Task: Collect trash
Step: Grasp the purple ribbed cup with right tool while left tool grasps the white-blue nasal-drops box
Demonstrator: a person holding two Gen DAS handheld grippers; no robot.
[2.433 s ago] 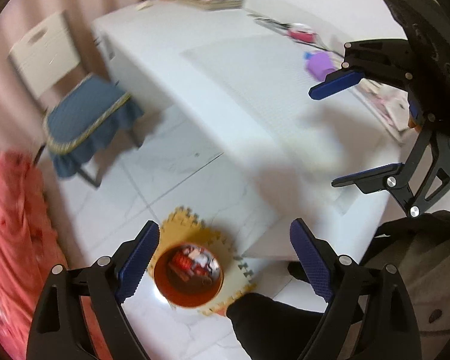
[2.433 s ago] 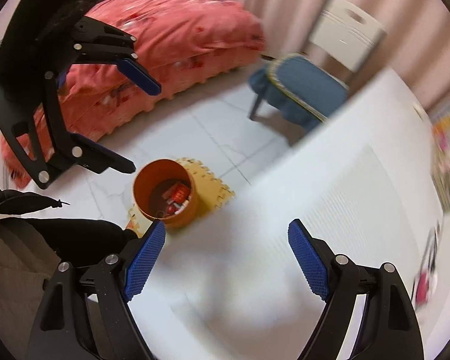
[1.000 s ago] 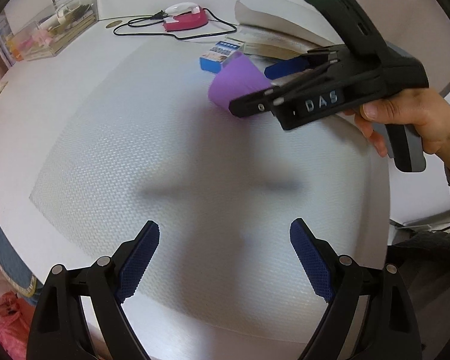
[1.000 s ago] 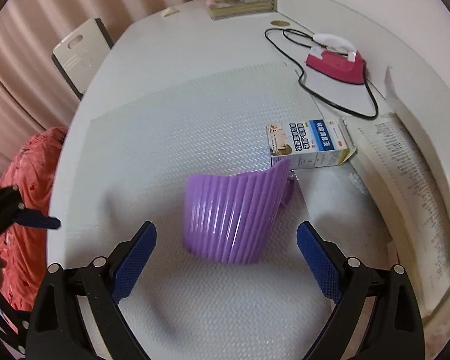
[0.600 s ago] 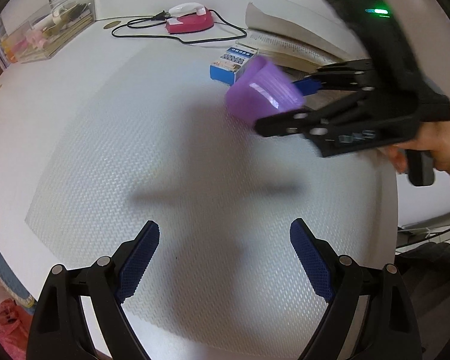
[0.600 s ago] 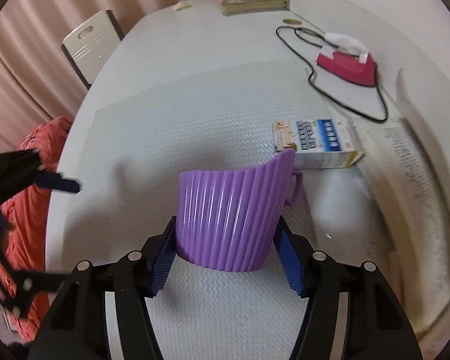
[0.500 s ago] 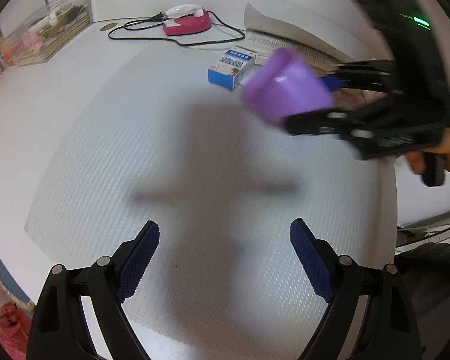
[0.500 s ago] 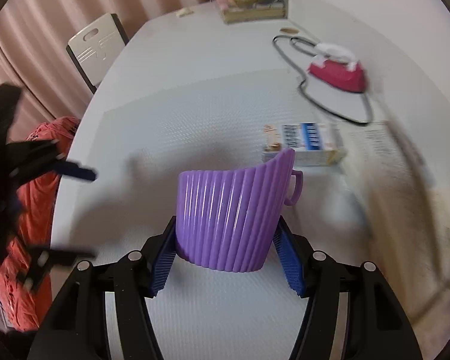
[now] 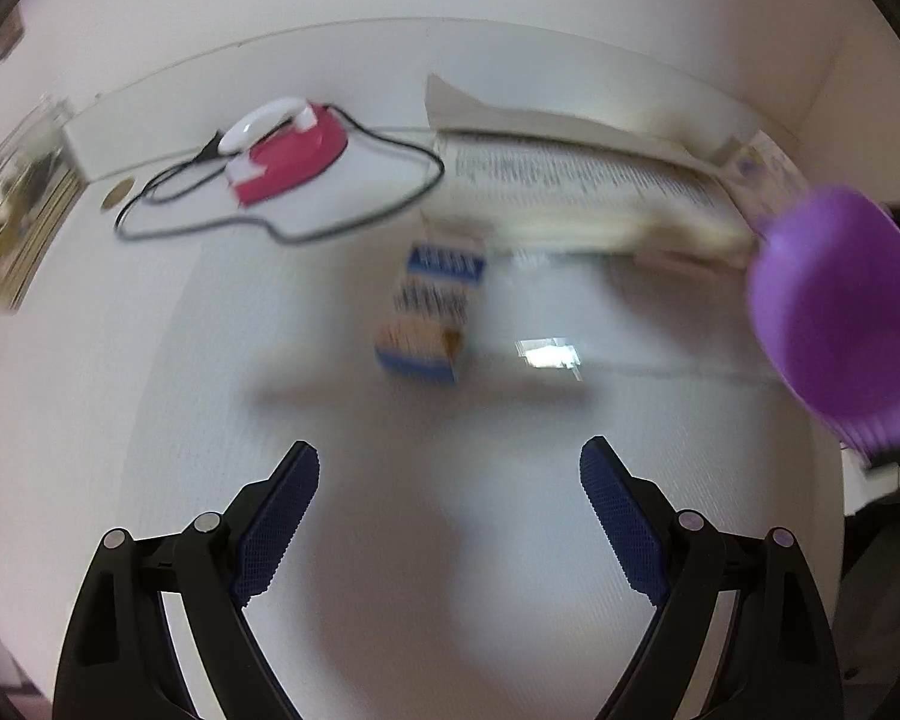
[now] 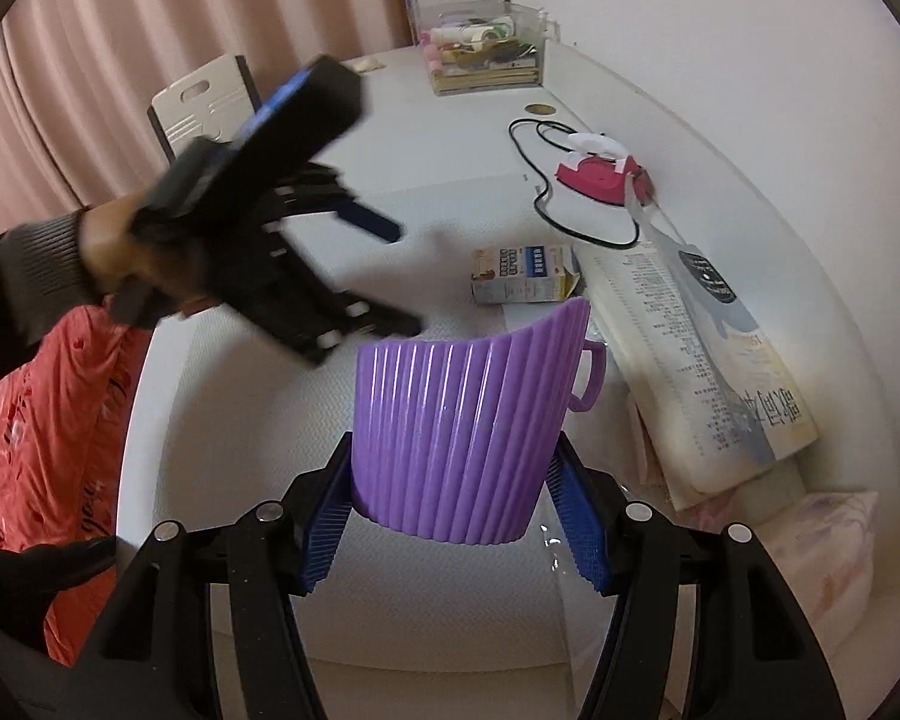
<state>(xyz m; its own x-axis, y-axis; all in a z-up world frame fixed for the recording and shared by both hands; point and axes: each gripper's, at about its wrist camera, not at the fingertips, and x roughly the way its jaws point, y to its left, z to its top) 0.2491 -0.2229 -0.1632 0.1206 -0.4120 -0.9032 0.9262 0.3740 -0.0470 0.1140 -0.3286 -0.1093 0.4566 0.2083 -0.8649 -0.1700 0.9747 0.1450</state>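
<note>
Right tongs (image 10: 453, 516) clenched on ribbed purple plastic cup (image 10: 462, 426), lifted above white counter (image 10: 426, 618); left tongs (image 9: 450, 504) spread, gripping nothing, near blue-white carton (image 9: 432, 312).

A home bedroom — bedding (image 10: 24, 420), curtains (image 10: 90, 60), small iron (image 10: 600, 171).

My gripper pads (image 10: 579, 525) are blue, ridged. Cup (image 10: 459, 438): purple, vertically ribbed. Box (image 10: 522, 273): white with blue bands. Iron (image 9: 282, 157), upper left: red and white. Curtain (image 10: 150, 48): pink.
</note>
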